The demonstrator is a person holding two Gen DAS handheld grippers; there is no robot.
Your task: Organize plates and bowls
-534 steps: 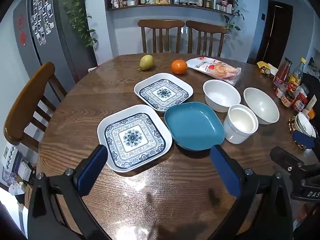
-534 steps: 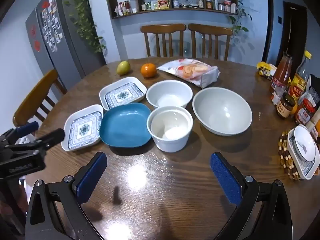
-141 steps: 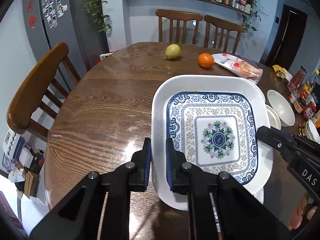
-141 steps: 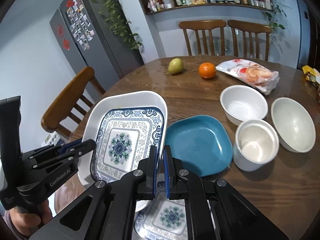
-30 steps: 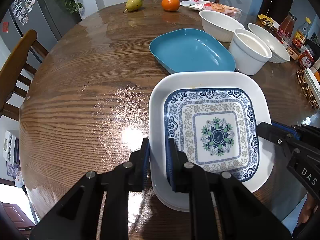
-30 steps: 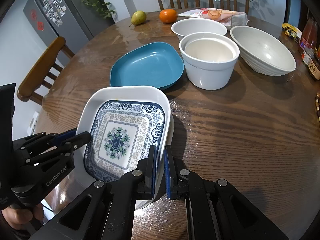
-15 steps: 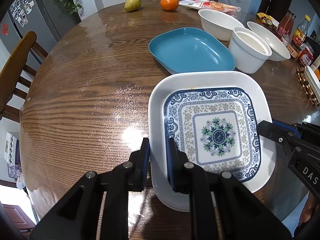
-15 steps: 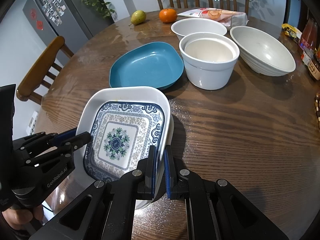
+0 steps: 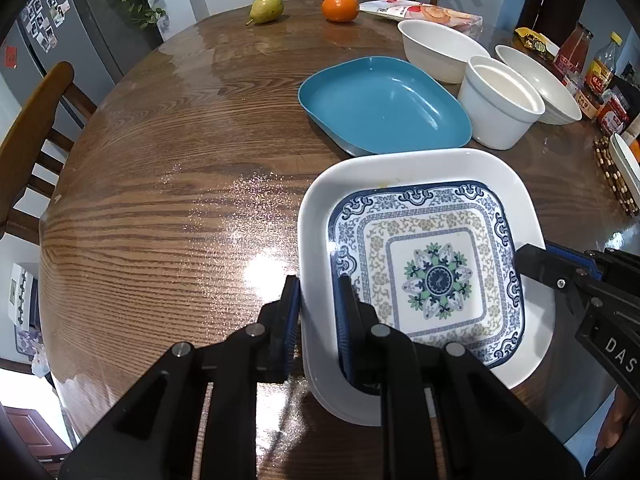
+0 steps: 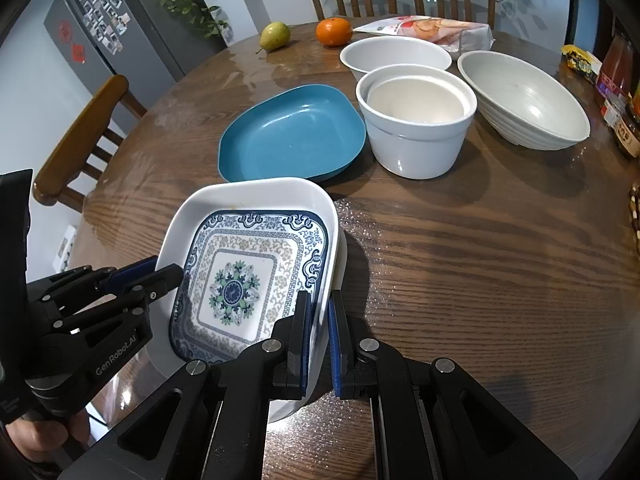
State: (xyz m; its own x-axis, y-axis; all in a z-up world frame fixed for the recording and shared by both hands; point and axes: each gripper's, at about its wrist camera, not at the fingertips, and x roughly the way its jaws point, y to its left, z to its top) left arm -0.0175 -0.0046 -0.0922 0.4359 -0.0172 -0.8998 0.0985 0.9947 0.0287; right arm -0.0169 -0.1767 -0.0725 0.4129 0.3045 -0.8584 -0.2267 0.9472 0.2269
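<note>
Square white plate with blue floral pattern [image 9: 436, 276], nested on a second plate on the round wooden table [image 9: 168, 168], its opposite rims clamped by left gripper [image 9: 318, 312] and right gripper [image 10: 318, 320]; teal dish [image 9: 384, 104] beyond.

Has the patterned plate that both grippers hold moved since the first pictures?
Yes. The patterned plate stood beyond the blue plate, toward the pear; now it lies nearer the camera, on its twin.

Left gripper [image 9: 318, 312] jaws clamp patterned plate [image 9: 424, 272] rim; blue plate [image 9: 384, 104] beyond.
</note>
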